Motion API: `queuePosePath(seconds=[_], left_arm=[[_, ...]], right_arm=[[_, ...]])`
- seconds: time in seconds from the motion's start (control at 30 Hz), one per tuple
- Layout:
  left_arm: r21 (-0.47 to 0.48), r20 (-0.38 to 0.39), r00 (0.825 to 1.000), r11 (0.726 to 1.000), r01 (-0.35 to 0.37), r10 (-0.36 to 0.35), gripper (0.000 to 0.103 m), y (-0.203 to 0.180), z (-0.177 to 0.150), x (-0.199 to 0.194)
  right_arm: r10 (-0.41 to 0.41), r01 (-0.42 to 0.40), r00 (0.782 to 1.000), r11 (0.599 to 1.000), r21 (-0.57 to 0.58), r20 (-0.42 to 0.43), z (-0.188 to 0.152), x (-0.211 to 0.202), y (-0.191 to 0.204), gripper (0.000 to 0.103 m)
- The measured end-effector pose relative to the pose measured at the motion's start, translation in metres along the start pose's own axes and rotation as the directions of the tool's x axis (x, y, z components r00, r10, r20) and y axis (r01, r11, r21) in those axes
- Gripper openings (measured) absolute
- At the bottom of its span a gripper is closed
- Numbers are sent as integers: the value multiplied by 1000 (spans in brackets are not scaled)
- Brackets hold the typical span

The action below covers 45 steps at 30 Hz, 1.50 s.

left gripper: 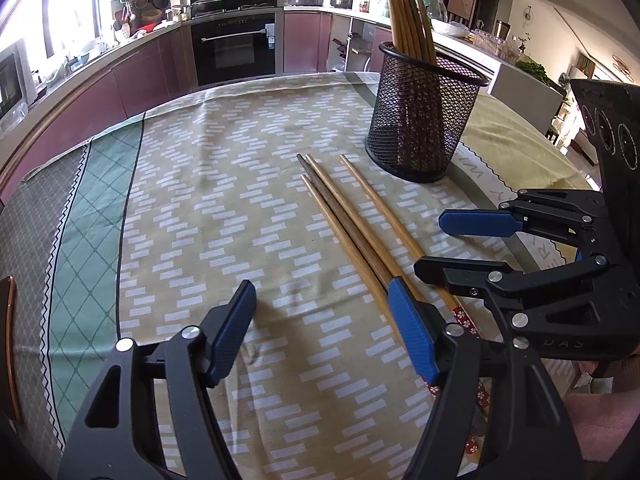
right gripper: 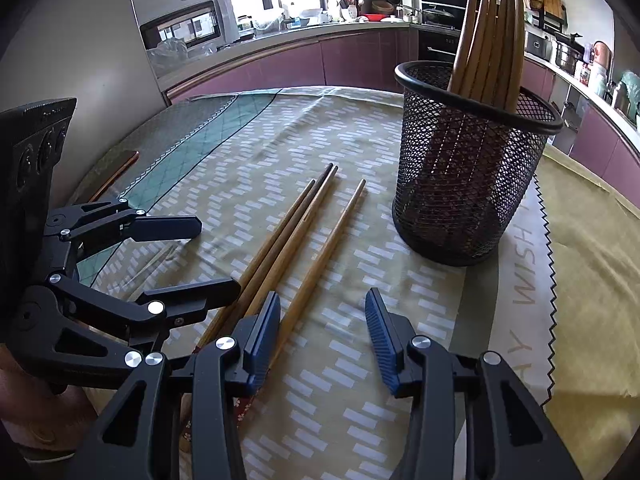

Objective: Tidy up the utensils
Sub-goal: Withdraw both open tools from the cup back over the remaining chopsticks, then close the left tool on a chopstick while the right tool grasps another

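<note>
1. The job stood partway done, by my reading: several chopsticks already stood upright in the mesh holder (right gripper: 474, 160), while four loose chopsticks (left gripper: 352, 224) lay flat on the desk (left gripper: 200, 200), just beside the holder's base.
2. Three of the loose sticks lay bunched, touching along their length; the fourth chopstick (right gripper: 320, 256) lay slightly apart, on the side nearer the holder.
3. The left gripper (left gripper: 322, 332) hung low over the cloth with its fingers spread and nothing between them. One blue pad (left gripper: 412, 332) sat over the thick ends of the bunched sticks; whether it touched them could not be told.
4. The right gripper (right gripper: 324, 340) was also spread wide and held nothing. The single stick ran just inside its left finger, so that stick looked the likeliest next pick.
5. The step in hand seemed to be the approach to a pick-up. The next move would call for closing on one stick near its thick end, lifting it clear of its neighbours, tipping it upright and lowering it into the holder.
6. In the way: the two grippers sat near each other over the same stick ends, so they could collide. The standing sticks leaned together on one side of the holder, leaving the open mouth as the target.
7. Around: a patterned tablecloth (right gripper: 400, 320) covered the desk; kitchen counters (left gripper: 140, 52) and an oven (left gripper: 234, 48) stood well behind.
</note>
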<state>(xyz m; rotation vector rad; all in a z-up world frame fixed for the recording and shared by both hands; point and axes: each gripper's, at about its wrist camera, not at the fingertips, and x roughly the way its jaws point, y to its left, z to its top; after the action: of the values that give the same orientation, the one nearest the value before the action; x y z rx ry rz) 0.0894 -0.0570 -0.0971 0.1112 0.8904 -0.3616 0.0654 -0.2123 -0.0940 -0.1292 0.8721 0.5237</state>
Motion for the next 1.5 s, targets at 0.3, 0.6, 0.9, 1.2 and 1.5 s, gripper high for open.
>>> queuePosePath(seconds=[0.3,0.6,0.9,1.2,1.5], left_arm=[[13,-13,1000,1000,23,-23,59,-3,-1,-1],[24,-16,1000,999,25,-24,54,-5,-1,1],[21,-28,1000,1000,13,-13,35,1,0,2],[-8,-19,1000,1000,6,-6,16,8,8,9],[-44,-12,1000,999,3,-3,10,11,7,6]], right_arm=[[1,-1,1000,1000,3,1,0,1,0,42],[3,-3,1000,1000,6,2,0,1,-1,42],[-3,3,1000,1000,1,2,2,2,-1,42],[-28,28,1000,1000,-11,4,9,9,3,38],[12,-13,1000,998,57,6,8,7,-9,13]])
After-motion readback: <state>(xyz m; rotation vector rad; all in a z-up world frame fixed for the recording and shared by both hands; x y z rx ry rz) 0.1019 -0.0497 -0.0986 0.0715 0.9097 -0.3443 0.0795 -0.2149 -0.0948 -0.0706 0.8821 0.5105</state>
